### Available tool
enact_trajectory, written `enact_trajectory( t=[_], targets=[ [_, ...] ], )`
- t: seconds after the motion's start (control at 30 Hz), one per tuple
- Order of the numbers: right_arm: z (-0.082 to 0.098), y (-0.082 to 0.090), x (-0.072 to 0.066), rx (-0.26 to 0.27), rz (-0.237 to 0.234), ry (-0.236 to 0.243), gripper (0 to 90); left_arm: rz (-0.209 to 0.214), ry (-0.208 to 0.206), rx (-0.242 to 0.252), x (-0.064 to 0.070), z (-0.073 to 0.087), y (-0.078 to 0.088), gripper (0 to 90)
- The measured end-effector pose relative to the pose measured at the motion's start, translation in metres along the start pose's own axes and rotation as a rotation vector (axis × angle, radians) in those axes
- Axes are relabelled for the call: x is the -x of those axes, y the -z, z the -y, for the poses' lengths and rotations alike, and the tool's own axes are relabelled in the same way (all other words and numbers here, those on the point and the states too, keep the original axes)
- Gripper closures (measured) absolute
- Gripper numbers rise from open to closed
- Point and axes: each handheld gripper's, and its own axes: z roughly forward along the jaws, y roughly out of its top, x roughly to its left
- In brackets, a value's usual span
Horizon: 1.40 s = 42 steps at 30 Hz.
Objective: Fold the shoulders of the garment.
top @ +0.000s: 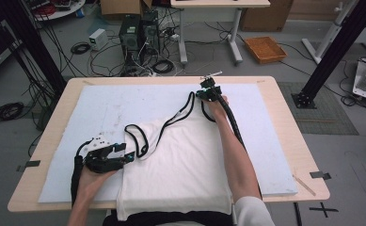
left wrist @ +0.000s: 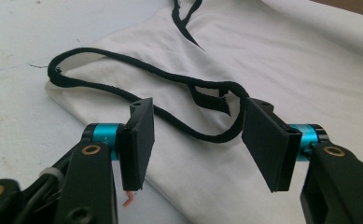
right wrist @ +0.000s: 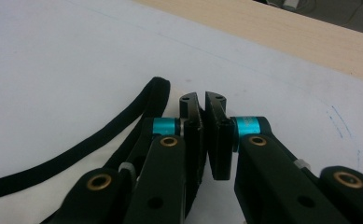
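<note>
A white tank top (top: pixel 180 160) with black trim lies flat on the white board. Its left strap loop (top: pixel 136 136) curls beside my left gripper (top: pixel 131 155), which rests at the garment's left edge. In the left gripper view that gripper (left wrist: pixel 198 116) stands open, its jaws either side of the black strap (left wrist: pixel 179 128) without pressing it. The other strap (top: pixel 180 110) stretches toward the far edge to my right gripper (top: pixel 203 93). The right gripper (right wrist: pixel 202 100) is shut; the strap (right wrist: pixel 100 140) runs along the outside of its left jaw, and I see nothing between the pads.
The white board (top: pixel 105 108) covers most of the wooden table (top: pixel 289 127). The garment's hem hangs over the near edge. Cables, computer cases (top: pixel 138 33) and an orange tray (top: pixel 265 49) sit on the floor beyond the table.
</note>
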Motion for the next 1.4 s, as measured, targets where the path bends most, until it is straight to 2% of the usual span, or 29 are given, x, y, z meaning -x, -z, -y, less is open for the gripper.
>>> enact_trajectory(
  t=[0.03, 0.1, 0.13, 0.2, 0.27, 0.3, 0.33, 0.37, 0.47, 0.57, 0.77, 0.9, 0.97, 1.07, 1.23, 1.27, 1.33, 1.4],
  targets=[
    [-0.001, 0.005, 0.0, -0.005, -0.019, 0.004, 86.4, 0.001, -0.001, 0.001, 0.0, 0.0, -0.001, 43.9],
    [-0.002, 0.009, -0.001, -0.001, -0.026, 0.011, 86.4, 0.004, -0.003, 0.0, 0.0, -0.001, -0.002, 43.8],
    [-0.003, 0.018, -0.004, 0.017, -0.046, 0.027, 86.4, 0.006, -0.002, -0.001, 0.001, -0.001, -0.003, 43.8],
    [-0.004, 0.028, -0.009, 0.016, -0.076, 0.047, 86.4, 0.005, -0.007, -0.004, 0.001, -0.002, -0.004, 43.9],
    [-0.002, 0.042, -0.017, 0.033, -0.089, 0.079, 86.4, 0.009, -0.01, -0.005, 0.002, -0.003, -0.006, 43.8],
    [-0.002, 0.042, -0.017, 0.033, -0.089, 0.079, 86.4, 0.009, -0.01, -0.005, 0.002, -0.003, -0.006, 43.8],
    [0.0, 0.049, -0.02, 0.049, -0.105, 0.087, 86.4, 0.012, -0.013, -0.004, 0.002, -0.004, -0.007, 43.8],
    [0.006, 0.064, -0.026, 0.066, -0.143, 0.095, 86.4, 0.011, -0.013, -0.004, 0.002, -0.005, -0.007, 43.9],
    [0.021, 0.087, -0.04, 0.077, -0.194, 0.127, 86.4, 0.009, -0.021, -0.008, 0.002, -0.008, -0.007, 43.9],
    [0.038, 0.108, -0.056, 0.101, -0.224, 0.163, 86.3, 0.009, -0.02, -0.002, 0.001, -0.011, -0.006, 43.9],
    [0.082, 0.151, -0.089, 0.124, -0.292, 0.22, 86.1, 0.013, -0.021, 0.011, 0.001, -0.017, -0.005, 43.9],
    [0.117, 0.172, -0.096, 0.14, -0.311, 0.208, 86.0, 0.016, -0.02, 0.007, 0.0, -0.019, -0.006, 44.0],
    [0.133, 0.179, -0.095, 0.147, -0.352, 0.171, 86.1, 0.023, -0.02, 0.005, 0.001, -0.02, -0.007, 44.0],
    [0.156, 0.185, -0.097, 0.119, -0.349, 0.181, 85.9, 0.03, -0.019, -0.002, 0.002, -0.02, -0.01, 44.3],
    [0.176, 0.184, -0.097, 0.065, -0.331, 0.187, 84.0, 0.039, -0.018, -0.009, 0.004, -0.021, -0.013, 44.9],
    [0.18, 0.183, -0.098, 0.05, -0.321, 0.202, 81.8, 0.041, -0.021, -0.014, 0.005, -0.021, -0.014, 45.2],
    [0.182, 0.183, -0.1, 0.036, -0.312, 0.205, 70.3, 0.051, -0.027, -0.024, 0.007, -0.021, -0.016, 45.7],
    [0.181, 0.19, -0.101, 0.064, -0.304, 0.193, 66.9, 0.059, -0.044, -0.047, 0.012, -0.021, -0.02, 46.4]
  ],
)
